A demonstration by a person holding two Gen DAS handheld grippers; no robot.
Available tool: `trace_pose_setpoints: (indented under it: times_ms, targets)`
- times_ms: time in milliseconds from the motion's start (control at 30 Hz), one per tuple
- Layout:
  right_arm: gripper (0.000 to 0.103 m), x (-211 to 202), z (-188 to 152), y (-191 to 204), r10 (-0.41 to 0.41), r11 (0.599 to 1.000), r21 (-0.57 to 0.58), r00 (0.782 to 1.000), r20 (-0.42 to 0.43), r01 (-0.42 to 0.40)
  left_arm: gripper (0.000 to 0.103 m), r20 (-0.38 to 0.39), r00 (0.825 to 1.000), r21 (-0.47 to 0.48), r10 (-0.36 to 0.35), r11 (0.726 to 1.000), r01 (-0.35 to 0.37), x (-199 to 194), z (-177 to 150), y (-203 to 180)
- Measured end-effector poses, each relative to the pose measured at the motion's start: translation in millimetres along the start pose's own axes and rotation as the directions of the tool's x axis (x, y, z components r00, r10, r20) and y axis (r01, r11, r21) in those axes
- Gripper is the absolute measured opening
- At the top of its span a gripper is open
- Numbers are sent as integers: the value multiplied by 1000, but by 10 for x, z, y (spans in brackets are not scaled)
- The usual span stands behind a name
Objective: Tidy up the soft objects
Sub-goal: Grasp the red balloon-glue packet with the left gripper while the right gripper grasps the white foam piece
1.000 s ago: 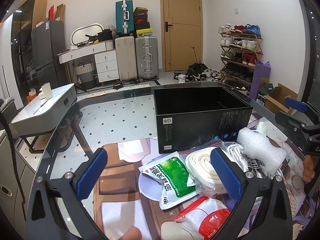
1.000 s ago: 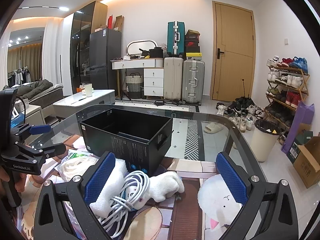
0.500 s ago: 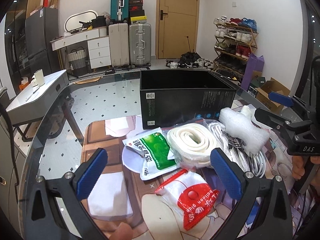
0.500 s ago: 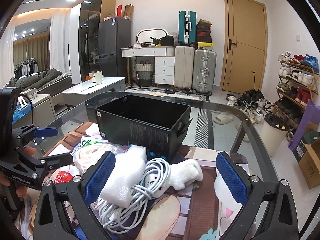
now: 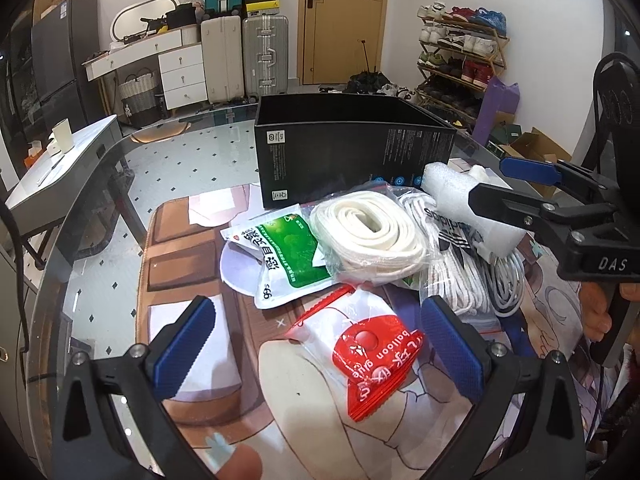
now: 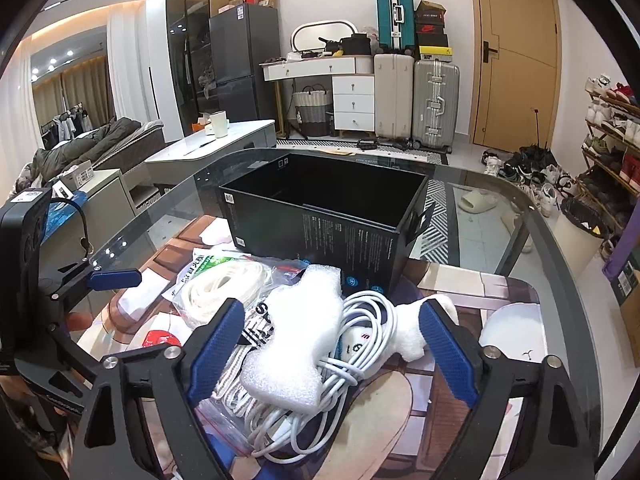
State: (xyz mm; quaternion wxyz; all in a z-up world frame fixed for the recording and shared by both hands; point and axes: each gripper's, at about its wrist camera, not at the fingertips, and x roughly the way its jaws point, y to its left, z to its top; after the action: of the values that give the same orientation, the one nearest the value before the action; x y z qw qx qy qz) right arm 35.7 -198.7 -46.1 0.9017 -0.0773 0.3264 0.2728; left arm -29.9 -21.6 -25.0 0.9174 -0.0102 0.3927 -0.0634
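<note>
Foam sheet (image 6: pixel 298 344) lies atop the white cable coil (image 6: pixel 360 344) w/ the right gripper (image 6: pixel 330 354) spread wide around both, so closing probably snags cable loops too & drags the pile short of the black box (image 6: pixel 320 216); left gripper (image 5: pixel 316 352) also spread, empty.

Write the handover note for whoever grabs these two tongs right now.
Left tongs: open, empty, above the red balloon packet.
Right tongs: open, empty, over the white foam piece and white cable.
Black box: open on the glass table; what shows of its inside is empty.
In front of it lie the green packet, bagged white strap, bagged laces and a plush toy.
Done: nothing packed.
Left: every item, presumably into the box.
</note>
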Motion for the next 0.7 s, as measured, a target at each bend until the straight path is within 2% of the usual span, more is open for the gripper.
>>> trace_pose_setpoints:
  times_ms: [200, 367, 467, 700]
  targets:
    - [74, 114, -18, 53, 17, 1000, -25, 998, -57, -19, 103, -29, 1000, -30, 6, 1000, -7, 21, -24, 14]
    - [49, 176, -45, 27, 33, 999, 11, 995, -90, -32, 103, -64, 998, -36, -9, 999, 7, 96, -1, -45]
    - [41, 199, -69, 21, 25, 1000, 4, 994, -103, -24, 103, -81, 997, -54, -4, 999, -1, 138, 19, -53]
    - [38, 111, -49, -25, 26, 1000, 15, 997, -76, -25, 102, -104, 995, -121, 13, 992, -26, 179, 35, 33]
